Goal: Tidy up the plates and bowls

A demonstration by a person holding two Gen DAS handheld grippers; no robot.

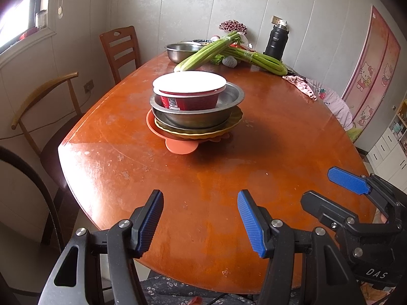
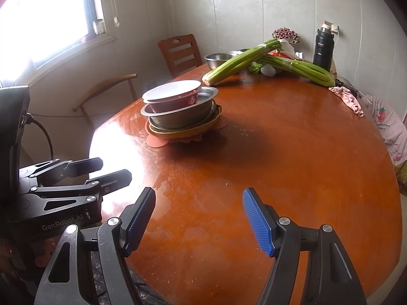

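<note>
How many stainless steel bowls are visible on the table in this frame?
2. One steel bowl sits in the central stack, holding the red paper bowl. A second steel bowl stands at the far end behind the celery. More dishes may be hidden behind it.

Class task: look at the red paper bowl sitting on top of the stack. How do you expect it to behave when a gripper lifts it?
The red paper bowl looks thin-walled and disposable, so it is probably light and may flex if squeezed hard. It sits loose and tilted in the steel bowl, so it should lift out freely. Its white rim is wide, which probably offers an easy pinch.
</note>
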